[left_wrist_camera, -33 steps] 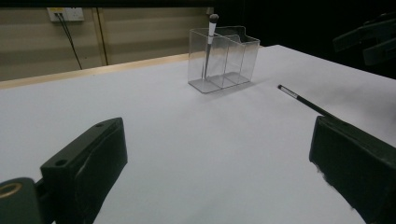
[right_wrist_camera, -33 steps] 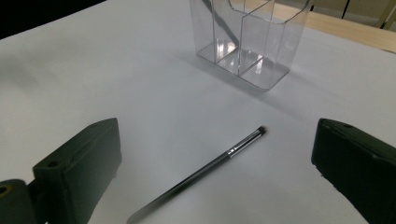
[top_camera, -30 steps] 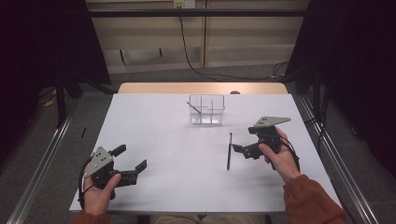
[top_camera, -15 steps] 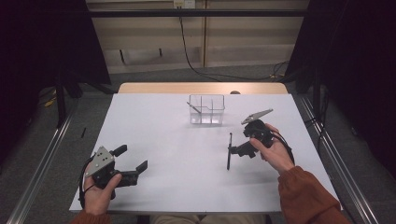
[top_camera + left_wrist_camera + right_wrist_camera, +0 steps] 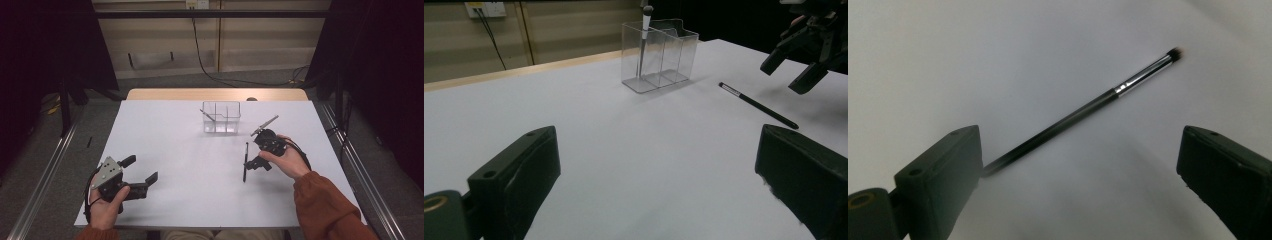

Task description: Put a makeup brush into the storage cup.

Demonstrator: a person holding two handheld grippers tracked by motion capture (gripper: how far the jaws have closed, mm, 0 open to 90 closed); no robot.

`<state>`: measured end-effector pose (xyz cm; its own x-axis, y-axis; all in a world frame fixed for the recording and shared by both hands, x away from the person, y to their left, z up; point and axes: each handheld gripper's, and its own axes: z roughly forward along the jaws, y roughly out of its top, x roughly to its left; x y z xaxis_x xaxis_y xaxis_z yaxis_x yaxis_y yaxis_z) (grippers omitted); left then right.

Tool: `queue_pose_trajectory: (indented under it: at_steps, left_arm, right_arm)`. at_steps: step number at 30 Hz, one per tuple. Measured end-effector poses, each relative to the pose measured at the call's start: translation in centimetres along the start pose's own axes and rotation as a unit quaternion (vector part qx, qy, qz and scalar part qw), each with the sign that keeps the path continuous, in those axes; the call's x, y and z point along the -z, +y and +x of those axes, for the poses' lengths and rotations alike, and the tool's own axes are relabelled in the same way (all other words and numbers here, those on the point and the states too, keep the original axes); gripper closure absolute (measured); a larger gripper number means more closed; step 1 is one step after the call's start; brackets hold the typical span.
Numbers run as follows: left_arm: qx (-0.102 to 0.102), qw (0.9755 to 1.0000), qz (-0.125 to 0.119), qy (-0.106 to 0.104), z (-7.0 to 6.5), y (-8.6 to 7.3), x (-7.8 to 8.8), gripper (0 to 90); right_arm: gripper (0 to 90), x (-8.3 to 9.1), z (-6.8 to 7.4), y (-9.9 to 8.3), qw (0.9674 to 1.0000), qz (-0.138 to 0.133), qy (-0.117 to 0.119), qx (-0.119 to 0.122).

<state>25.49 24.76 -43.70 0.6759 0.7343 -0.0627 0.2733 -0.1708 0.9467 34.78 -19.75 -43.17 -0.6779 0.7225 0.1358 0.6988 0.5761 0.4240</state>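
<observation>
The right tool point(image 5: 254, 150), jaws wide, hovers over a thin black brush point(image 5: 245, 162) lying near the clear organizer point(image 5: 221, 117); the left tool point(image 5: 141, 174) rests wide open.

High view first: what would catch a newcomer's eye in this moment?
The right claw hangs open just over a thin black brush lying flat on the white table, right of centre. Behind it, near the far edge, a clear divided holder already has one brush leaning in its left compartment. The left claw rests open at the near left.
</observation>
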Motion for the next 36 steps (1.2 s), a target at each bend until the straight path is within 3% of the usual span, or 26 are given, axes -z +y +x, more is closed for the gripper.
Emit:
queue_pose_trajectory:
  at_steps: [7,11,18,21,24,29,36]
  left_arm:
    - [0.004,1.0000,0.000,0.002,0.0,0.0,0.0,4.1]
    - [0.001,1.0000,-0.002,-0.001,0.0,0.0,0.0,4.1]
    - [0.000,1.0000,-0.003,-0.003,0.1,0.0,0.1,4.1]
    - [-0.001,1.0000,-0.001,-0.003,0.1,0.0,0.0,4.1]
    - [-0.002,1.0000,-0.001,-0.003,0.1,0.0,0.0,4.1]
    - [0.004,1.0000,-0.002,-0.004,0.0,0.0,0.0,4.1]
    - [0.001,1.0000,-0.001,-0.006,0.1,0.0,0.0,4.1]
  right_arm:
    - [4.7,-0.6,-0.1,0.6,0.9990,0.040,0.007,-0.020]
    - [6.3,-1.1,-0.1,1.1,0.9975,0.065,0.000,-0.029]
    - [17.7,-1.7,0.4,2.1,0.9954,0.092,-0.010,-0.023]
    - [22.1,-2.0,0.7,2.5,0.9937,0.106,-0.012,-0.032]
    - [28.5,-2.1,0.8,2.7,0.9935,0.107,-0.023,-0.032]
    - [31.0,-2.4,0.8,2.7,0.9913,0.119,-0.031,-0.045]
    - [40.4,-2.9,0.9,2.9,0.9912,0.118,-0.024,-0.055]
